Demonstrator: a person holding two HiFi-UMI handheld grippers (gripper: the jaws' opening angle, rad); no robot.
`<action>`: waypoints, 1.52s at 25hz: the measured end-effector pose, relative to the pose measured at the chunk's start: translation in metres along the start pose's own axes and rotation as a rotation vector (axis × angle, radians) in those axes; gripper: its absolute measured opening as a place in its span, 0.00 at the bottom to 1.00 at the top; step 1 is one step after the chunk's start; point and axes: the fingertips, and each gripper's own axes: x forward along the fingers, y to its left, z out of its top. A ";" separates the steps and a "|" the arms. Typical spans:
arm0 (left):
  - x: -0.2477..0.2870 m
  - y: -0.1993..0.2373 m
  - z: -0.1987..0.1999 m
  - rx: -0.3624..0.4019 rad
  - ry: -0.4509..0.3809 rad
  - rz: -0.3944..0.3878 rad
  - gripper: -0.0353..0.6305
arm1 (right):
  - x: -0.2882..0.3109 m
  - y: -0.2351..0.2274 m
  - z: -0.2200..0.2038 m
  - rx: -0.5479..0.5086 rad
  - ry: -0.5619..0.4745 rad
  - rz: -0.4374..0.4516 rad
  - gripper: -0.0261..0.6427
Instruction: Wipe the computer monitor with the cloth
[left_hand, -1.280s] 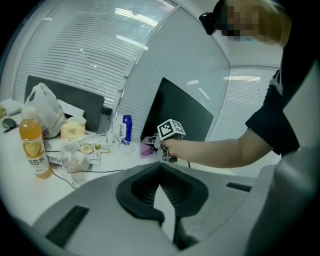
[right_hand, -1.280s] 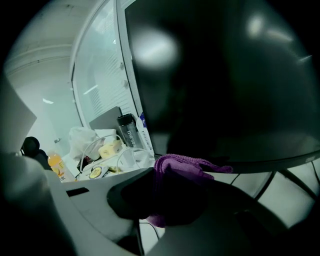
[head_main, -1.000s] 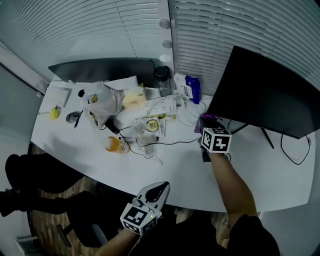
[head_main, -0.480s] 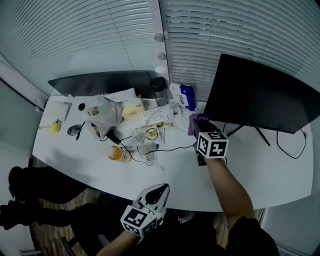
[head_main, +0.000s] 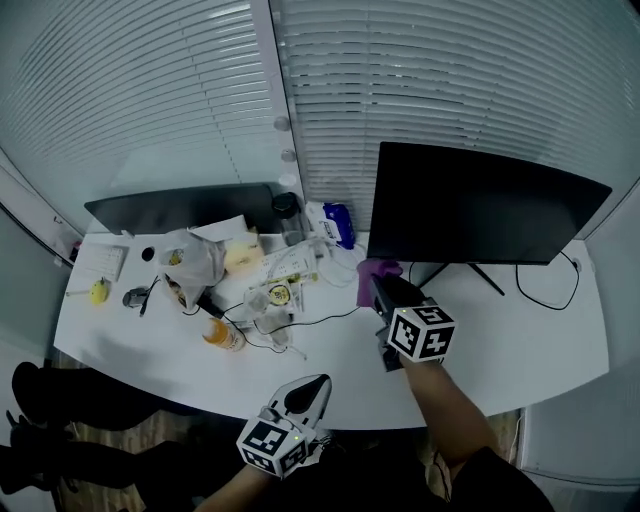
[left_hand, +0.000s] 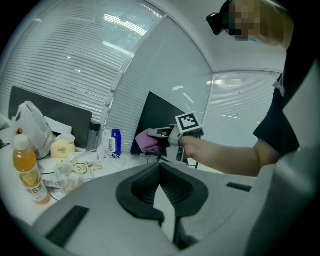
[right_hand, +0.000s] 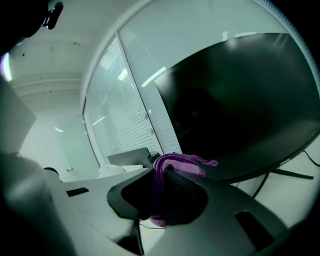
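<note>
Head view: cloth (head_main: 378, 269) in right gripper (head_main: 379, 284) jaws beside monitor (head_main: 470, 205); left gripper (head_main: 310, 389) jaws together; bottle (head_main: 222, 335) leftward.

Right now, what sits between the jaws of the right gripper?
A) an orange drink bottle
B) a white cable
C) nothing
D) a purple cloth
D: the right gripper view shows the right gripper shut on the purple cloth, held up in front of the dark monitor.
</note>
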 end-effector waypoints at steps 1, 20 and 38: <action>0.001 -0.003 0.001 0.005 -0.002 -0.013 0.06 | -0.012 0.002 0.001 0.007 -0.008 -0.003 0.15; 0.002 -0.052 0.011 -0.012 0.008 -0.159 0.06 | -0.185 0.071 -0.086 0.117 0.025 -0.010 0.15; -0.013 -0.042 0.002 -0.016 0.003 -0.116 0.06 | -0.178 0.094 -0.099 0.073 0.055 0.051 0.15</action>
